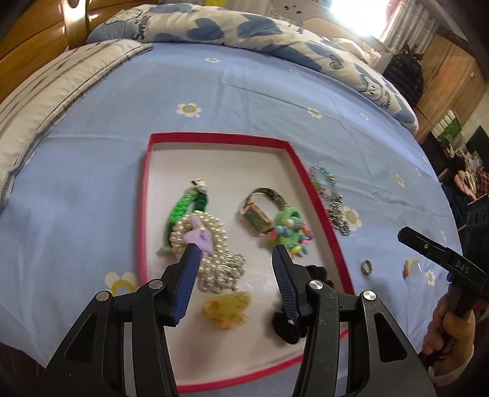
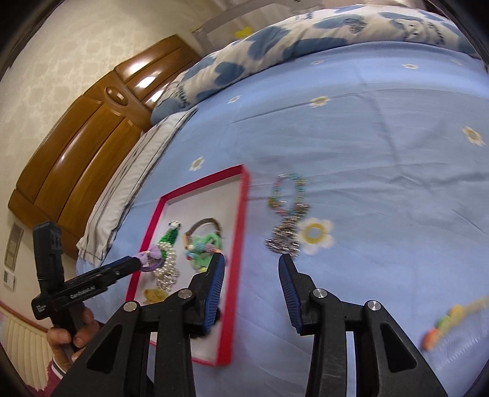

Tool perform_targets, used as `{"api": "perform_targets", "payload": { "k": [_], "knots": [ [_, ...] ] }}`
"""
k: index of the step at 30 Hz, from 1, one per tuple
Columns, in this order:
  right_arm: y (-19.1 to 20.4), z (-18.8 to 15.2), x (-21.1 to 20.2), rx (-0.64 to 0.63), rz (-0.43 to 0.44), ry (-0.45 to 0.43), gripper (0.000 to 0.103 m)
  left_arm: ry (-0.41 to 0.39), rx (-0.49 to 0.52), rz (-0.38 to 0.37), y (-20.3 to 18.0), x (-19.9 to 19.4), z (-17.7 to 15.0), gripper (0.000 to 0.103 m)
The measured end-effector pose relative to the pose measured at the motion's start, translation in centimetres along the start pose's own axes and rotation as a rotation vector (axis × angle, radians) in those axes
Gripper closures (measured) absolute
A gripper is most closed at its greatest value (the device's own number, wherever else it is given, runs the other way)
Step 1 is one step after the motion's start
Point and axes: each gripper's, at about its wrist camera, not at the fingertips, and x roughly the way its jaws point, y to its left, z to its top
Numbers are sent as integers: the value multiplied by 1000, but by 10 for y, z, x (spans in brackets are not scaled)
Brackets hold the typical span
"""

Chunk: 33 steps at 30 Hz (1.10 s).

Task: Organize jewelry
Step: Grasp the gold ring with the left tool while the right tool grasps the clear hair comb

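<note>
Both claws stand apart, gripping nothing: the left gripper [image 1: 235, 249] over the red-rimmed white cardboard tray [image 1: 220, 139] of pearls and bracelets, the right gripper [image 2: 252, 259] above the blue flowered bedsheet [image 2: 382, 189]. The multicoloured bead bracelet [image 2: 288, 210] outside the tray is blurred; a black scrunchie [image 1: 288, 326] hides behind one finger.

A bed [image 1: 244, 100] is covered by a light blue sheet printed with small white and yellow flowers. At its head a wooden headboard [image 2: 82, 143] with glossy brown panels is seen, and a grey-and-white striped pillow [image 1: 45, 91] is laid beside it. A white quilt [image 1: 220, 27] with blue hearts is heaped along the far edge. The wall [image 2: 61, 45] is papered in a pale cream pattern. Bright daylight is let in through a curtained window [image 1: 376, 18], next to a wooden wardrobe [image 1: 452, 76].
</note>
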Motion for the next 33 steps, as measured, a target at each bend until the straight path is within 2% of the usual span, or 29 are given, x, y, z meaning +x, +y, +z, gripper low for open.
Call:
{"api": "perform_targets", "payload": {
  "k": [11,14,17,26,33],
  "knots": [
    [-49,-32,-46,97,-73,-42,58,-6,99,-80,-58,-14,-7,49],
    [-61,-43,-60,123,-86,-58,51,1,137,-103,-76,-14,-11,49],
    [-74,-57,-74,152,-105,-67,51,14,176,-129,-96,-11,-16,49],
    [-112,-88,-103,248,-151,-86,50,93,295,-176,-156,19,-33,49],
    [-136,-95,-96,319,-129,-68,50,142,366,-170,-180,46,-39,49]
  ]
}}
